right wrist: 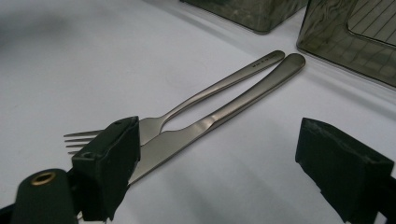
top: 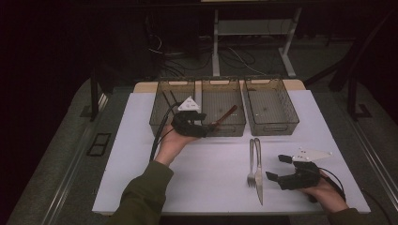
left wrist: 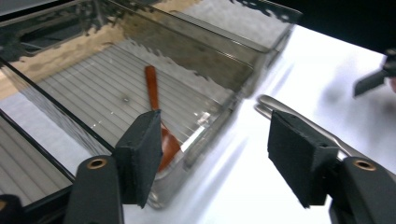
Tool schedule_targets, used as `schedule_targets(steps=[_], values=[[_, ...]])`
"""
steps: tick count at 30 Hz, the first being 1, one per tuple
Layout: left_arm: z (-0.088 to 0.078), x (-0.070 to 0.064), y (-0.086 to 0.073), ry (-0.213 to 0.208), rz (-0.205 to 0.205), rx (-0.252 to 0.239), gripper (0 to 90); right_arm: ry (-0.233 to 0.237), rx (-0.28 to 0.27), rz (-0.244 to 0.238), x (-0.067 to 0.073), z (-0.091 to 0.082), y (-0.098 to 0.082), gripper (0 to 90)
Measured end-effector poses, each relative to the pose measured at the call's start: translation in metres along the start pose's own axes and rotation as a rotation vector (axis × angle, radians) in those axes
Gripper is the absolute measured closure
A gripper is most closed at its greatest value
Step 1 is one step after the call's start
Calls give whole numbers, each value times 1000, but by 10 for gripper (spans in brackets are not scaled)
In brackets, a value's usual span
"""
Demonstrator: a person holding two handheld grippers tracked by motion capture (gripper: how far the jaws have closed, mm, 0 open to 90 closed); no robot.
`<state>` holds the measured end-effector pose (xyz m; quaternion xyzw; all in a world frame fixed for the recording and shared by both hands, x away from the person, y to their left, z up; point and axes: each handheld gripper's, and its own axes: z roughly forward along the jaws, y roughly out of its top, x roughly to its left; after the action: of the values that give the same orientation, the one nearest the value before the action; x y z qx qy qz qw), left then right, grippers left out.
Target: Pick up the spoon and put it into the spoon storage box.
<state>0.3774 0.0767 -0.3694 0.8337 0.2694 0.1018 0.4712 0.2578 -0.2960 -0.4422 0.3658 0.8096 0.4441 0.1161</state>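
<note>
A red-brown wooden spoon [top: 226, 115] lies tilted in the middle clear bin [top: 223, 130]. In the left gripper view the spoon [left wrist: 153, 95] rests on the bin's ribbed floor, its bowl partly behind one pad. My left gripper [top: 202, 130] hovers at that bin's near-left corner and is open, with nothing between its fingers [left wrist: 215, 154]. A steel fork [top: 251, 164] and knife [top: 258, 174] lie side by side on the white mat. My right gripper [top: 277, 167] rests just right of them, open [right wrist: 224, 163], with the fork [right wrist: 210, 91] and knife [right wrist: 233, 105] ahead of its jaws.
A left bin [top: 165, 123] and a right bin [top: 274, 127] flank the middle one along the back of the white mat [top: 141, 154]. The mat's front edge runs near the person's sleeve. Table legs and cables stand on the dark floor beyond.
</note>
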Motion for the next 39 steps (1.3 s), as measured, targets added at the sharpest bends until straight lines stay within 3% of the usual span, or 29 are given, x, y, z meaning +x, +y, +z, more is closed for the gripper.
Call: schedule_targets(steps=[11,14,23,28,39], values=[[-23,-19,-37,-34,14,-31,302,0,-3,-1,1,-2,0,133],[-29,-22,-48,-27,15,-31,293,-2,-8,-3,0,-2,0,134],[-53,-28,-80,-18,4,-65,263,-2,-3,-1,1,-2,-1,134],[-63,-27,-97,-25,-26,-67,214,-2,-4,-4,1,-2,0,133],[-77,-28,-121,-1,-44,-73,123,-5,-8,-4,-1,-4,-1,133]])
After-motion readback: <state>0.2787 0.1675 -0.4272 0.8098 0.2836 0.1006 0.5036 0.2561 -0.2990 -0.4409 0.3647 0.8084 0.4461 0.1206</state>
